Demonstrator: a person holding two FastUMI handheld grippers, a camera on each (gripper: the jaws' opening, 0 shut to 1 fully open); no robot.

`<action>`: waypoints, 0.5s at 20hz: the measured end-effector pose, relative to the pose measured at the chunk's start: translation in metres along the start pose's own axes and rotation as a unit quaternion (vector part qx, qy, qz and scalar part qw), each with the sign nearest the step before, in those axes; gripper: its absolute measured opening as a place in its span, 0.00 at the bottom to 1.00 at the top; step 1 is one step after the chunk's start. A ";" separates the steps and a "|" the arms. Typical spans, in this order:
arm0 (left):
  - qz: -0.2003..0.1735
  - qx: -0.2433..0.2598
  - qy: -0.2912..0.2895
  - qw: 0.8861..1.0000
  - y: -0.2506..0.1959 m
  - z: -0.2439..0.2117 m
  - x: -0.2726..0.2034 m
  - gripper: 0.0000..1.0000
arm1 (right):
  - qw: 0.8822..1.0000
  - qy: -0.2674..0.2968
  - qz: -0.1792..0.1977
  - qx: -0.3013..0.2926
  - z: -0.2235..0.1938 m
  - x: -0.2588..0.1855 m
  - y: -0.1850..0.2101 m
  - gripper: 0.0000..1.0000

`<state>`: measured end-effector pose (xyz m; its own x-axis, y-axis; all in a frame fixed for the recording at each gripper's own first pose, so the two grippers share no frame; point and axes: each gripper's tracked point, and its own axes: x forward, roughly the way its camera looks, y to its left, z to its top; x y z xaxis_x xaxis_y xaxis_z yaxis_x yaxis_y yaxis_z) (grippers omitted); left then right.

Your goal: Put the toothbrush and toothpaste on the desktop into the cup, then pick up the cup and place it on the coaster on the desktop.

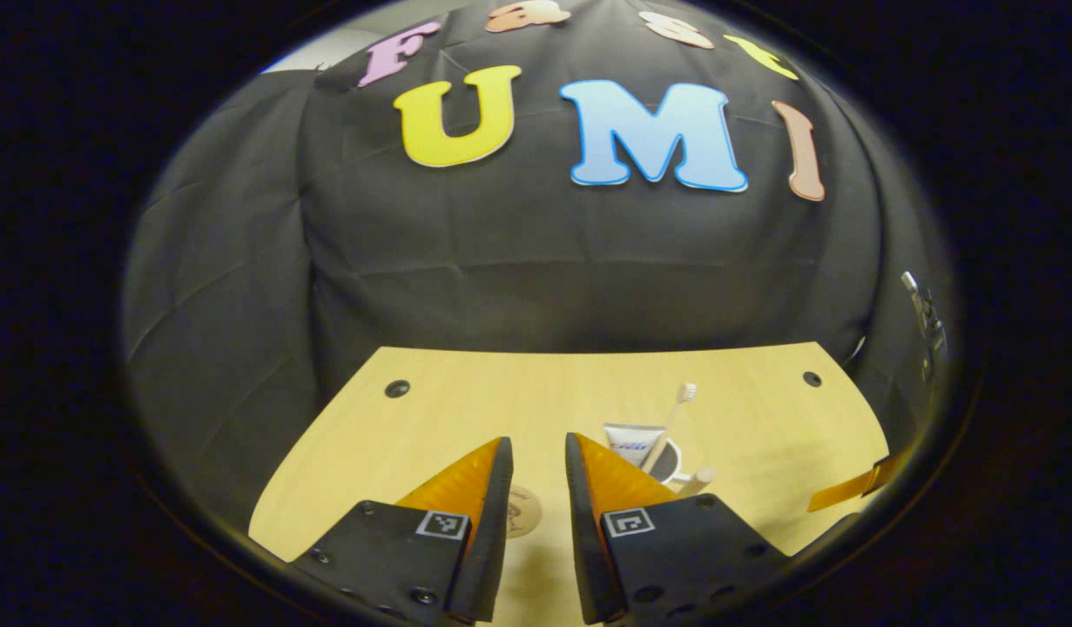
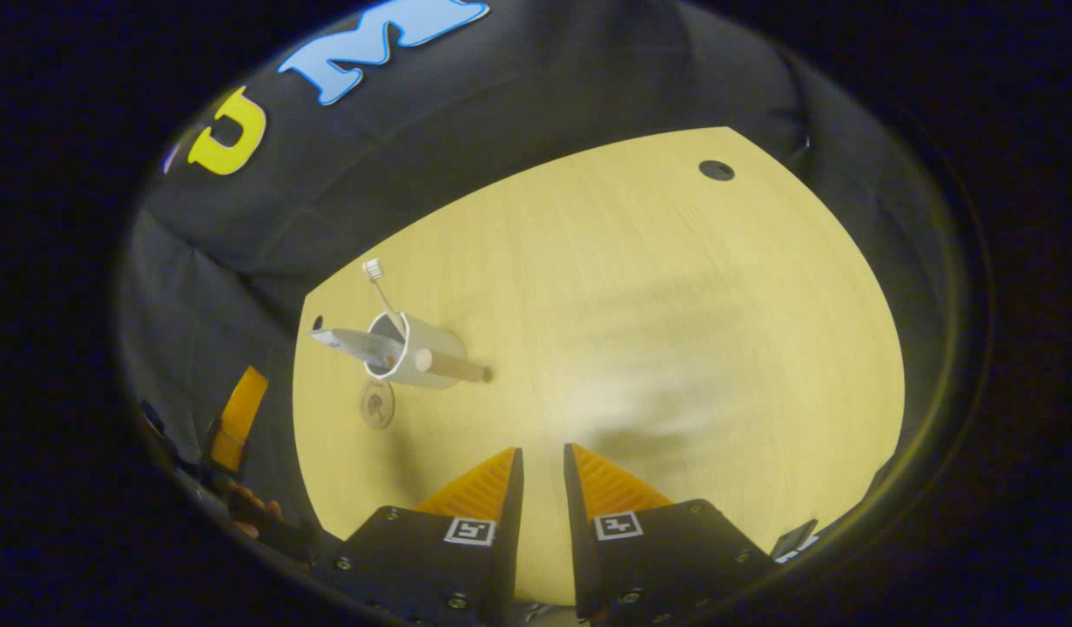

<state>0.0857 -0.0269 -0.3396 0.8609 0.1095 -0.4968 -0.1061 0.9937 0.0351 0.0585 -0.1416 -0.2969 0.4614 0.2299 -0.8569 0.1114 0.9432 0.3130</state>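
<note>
Cup (image 2: 422,355) left of centre, toothbrush (image 2: 380,292) and toothpaste (image 2: 348,341) inside; coaster (image 2: 377,404) just below — beside, not under; right gripper (image 2: 542,475) and left gripper (image 1: 538,470) both slightly parted, holding nothing.

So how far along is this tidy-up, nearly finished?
Mostly. The toothbrush and toothpaste already stand in the cup. Nothing is in hand: the left gripper and right gripper have a narrow gap between their fingers and hold nothing. Left to do: lift the cup onto the coaster beside it on the desktop.
</note>
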 end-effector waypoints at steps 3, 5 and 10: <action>0.034 -0.012 0.010 0.999 0.043 -0.009 -0.018 0.42 | 0.998 -0.004 -0.006 -0.055 0.020 0.015 0.018 0.27; 0.056 -0.020 0.018 0.998 0.071 -0.017 -0.028 0.42 | 0.994 -0.005 -0.016 -0.111 0.033 0.026 0.030 0.33; 0.103 -0.039 0.030 0.993 0.128 -0.031 -0.048 0.42 | 0.969 0.023 -0.022 -0.247 0.044 0.050 0.054 0.42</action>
<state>0.0151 0.0944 -0.3385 0.7867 0.3059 -0.5362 -0.3171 0.9455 0.0741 0.1258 -0.0896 -0.3047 0.4255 0.1873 -0.8854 -0.3096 0.9494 0.0520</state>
